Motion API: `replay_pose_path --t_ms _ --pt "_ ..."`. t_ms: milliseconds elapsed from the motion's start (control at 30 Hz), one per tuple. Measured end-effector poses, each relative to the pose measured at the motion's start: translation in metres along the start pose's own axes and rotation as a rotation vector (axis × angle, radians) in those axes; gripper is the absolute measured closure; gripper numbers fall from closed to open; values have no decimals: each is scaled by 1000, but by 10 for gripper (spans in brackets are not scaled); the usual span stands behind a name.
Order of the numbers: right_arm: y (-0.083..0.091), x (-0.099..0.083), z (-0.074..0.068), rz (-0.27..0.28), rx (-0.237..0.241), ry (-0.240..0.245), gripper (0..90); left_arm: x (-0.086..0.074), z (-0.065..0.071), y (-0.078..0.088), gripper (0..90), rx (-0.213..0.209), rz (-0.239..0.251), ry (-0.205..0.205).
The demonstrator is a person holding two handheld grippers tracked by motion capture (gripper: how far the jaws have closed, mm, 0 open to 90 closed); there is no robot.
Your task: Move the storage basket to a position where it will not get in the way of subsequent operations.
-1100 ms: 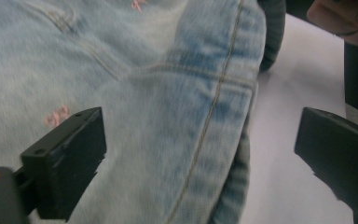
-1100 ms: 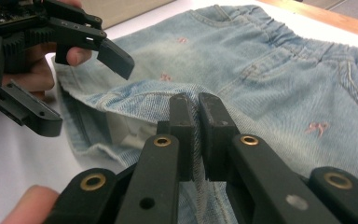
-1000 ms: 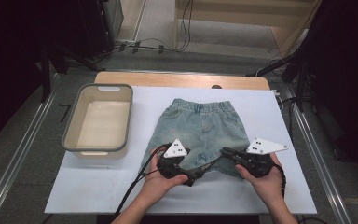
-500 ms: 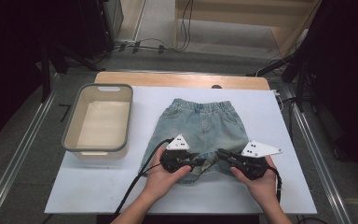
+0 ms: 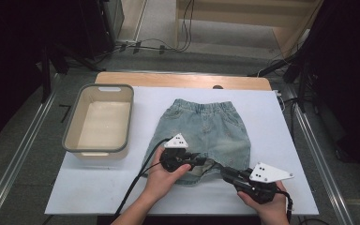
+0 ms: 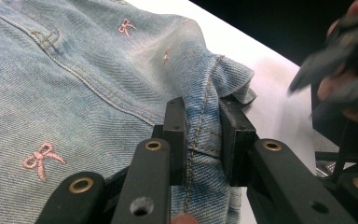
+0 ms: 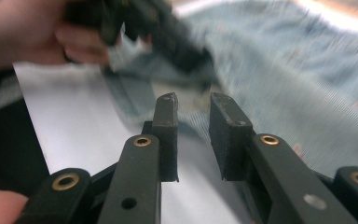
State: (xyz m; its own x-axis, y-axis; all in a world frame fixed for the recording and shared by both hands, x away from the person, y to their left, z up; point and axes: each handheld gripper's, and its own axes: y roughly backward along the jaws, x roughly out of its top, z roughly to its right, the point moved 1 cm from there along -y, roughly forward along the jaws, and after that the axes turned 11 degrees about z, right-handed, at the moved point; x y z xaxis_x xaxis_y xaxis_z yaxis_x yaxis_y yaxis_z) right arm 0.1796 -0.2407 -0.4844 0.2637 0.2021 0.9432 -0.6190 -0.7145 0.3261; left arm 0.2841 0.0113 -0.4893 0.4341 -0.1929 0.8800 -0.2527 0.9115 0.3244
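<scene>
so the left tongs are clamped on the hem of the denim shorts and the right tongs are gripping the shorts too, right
Not quite. The left tongs are clamped on the hem of the denim shorts, with a fold of seam pressed between the pads. The right tongs grip nothing: the right gripper view shows an empty gap between the pads, which have just been opening, and the cloth lies beyond their tips.

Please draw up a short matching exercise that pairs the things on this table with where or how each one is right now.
Things:
1. faded blue denim shorts with pink bows
2. beige rectangular plastic tub
3. left hand-held gripper
4. right hand-held gripper

States:
A. jaws apart, nothing between them
B. spread flat mid-table
C. clamped on a hem seam
D. at the table's left, nothing inside

Pairs: 1-B, 2-D, 3-C, 4-A
</scene>
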Motion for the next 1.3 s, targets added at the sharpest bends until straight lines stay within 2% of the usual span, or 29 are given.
replay_pose_path --t_ms 100,133,233,333,400,500,600,700,767,900,1000,1100,1300 --pt "-13 -15 6 -82 -19 2 709 1 0 0 733 -3 4 3" --pt "-17 -21 11 -111 -24 -19 705 1 1 0 733 -3 5 2" --pt "-23 -30 20 -131 -42 -76 671 1 1 1 732 -6 7 2" --pt "-28 -32 21 -140 -72 -68 595 1 0 1 732 -6 10 4" --pt "-33 -31 20 -144 -121 -48 532 1 0 1 732 -8 10 3" --pt "-41 -31 20 -152 -139 -43 486 2 0 0 732 -9 13 5" --pt "-48 -31 20 -181 -159 -23 484 2 0 1 731 -8 13 5" --pt "-51 -31 19 -201 -175 -8 569 1 0 0 731 -7 15 8" --pt "-50 -31 19 -203 -156 -4 669 1 0 0 731 -6 16 10" --pt "-47 -30 23 -212 -150 6 822 1 0 0 731 -8 16 11" --pt "-41 -30 26 -224 -125 -4 833 1 0 0 730 -14 11 6" --pt "-27 -29 27 -216 -110 -3 835 1 1 1 731 -16 14 5" --pt "0 -29 28 -216 -103 -5 835 0 3 1 730 -24 13 4"
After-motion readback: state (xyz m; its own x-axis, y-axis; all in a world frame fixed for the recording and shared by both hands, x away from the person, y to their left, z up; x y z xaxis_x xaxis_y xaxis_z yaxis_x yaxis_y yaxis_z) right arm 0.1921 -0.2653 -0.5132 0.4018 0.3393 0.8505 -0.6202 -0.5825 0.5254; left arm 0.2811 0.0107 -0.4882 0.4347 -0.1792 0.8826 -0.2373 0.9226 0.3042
